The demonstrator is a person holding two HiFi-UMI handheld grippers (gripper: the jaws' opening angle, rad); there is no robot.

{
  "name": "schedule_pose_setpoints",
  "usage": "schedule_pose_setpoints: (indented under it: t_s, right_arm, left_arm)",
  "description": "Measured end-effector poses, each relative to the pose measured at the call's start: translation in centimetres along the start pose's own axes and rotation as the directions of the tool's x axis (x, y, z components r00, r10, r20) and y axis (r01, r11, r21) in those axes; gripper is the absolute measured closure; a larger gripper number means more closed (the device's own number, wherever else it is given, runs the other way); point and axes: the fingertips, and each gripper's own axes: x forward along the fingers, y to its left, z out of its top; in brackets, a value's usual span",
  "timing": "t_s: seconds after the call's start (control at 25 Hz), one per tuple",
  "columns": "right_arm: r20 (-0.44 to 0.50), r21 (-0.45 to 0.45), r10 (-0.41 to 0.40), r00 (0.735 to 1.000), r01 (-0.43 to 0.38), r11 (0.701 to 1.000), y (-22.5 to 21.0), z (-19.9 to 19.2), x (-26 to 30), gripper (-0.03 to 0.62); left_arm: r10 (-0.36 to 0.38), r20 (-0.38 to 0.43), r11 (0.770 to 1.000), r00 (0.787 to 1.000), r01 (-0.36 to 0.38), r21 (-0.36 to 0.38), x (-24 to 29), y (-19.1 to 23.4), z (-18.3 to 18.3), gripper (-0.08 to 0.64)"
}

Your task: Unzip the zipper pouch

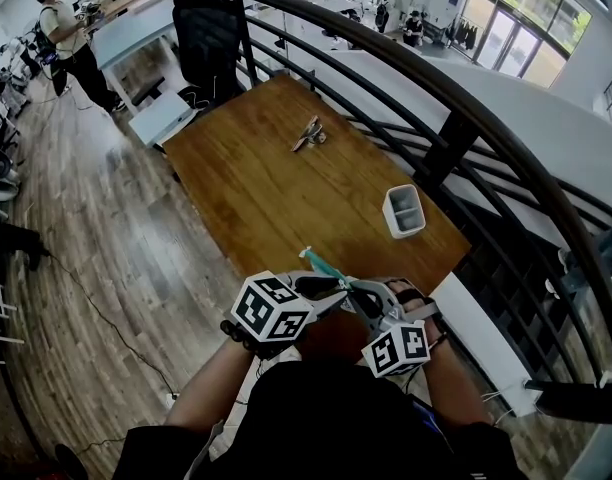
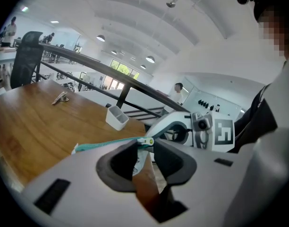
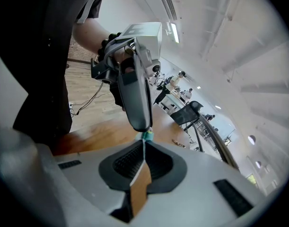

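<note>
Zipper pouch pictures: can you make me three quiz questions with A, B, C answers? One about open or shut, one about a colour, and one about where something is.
1. The right gripper is:
A. wide open and empty
B. shut on the zipper pouch
C. shut on the white holder

2. The pouch's zipper is:
A. red
B. black
C. teal

3. The white holder stands:
A. inside the zipper pouch
B. on the wooden table
C. between the right gripper's jaws

Answers:
1 B, its jaws pinch the pouch's thin edge in the right gripper view.
2 C, the teal strip shows in the left gripper view.
3 B, it sits near the table's right edge in the head view.
</note>
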Motion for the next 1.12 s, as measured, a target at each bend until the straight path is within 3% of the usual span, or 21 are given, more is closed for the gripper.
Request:
schedule_pose_setpoints:
  t_s: [0.36,0.48,0.68,1.12]
  right_arm:
    - [0.008,0.022,0.001,1.0,-0.002,1.0,0.1,0.0,-0.3,0.586]
    - [0.003,0.017,0.015,1.0,-0.015,1.0,0.2,0.0,-0.2,0.586]
    - [0.015,0.032,0.015,1.0,-0.016,0.999,0.4,0.1,-0.3,0.586]
    - [0.033,0.1,0.018,0.999,-0.021,0.995,0.0,0.0,-0.1,0.588]
  left_arm:
    - [-0.049,0.052,0.996,0.997,0.052,-0.075,-0.7,-0.4,0.2,0.453]
    - [-0.032,0.081,0.996,0.996,0.038,-0.077,-1.3,0.0,0.8,0.516]
    - [-0.02,0.038,0.998,0.999,0.022,-0.057,-1.1,0.4,0.1,0.517]
    - [-0.037,0.046,0.995,0.998,0.041,-0.091,-0.9,0.7,0.1,0.543]
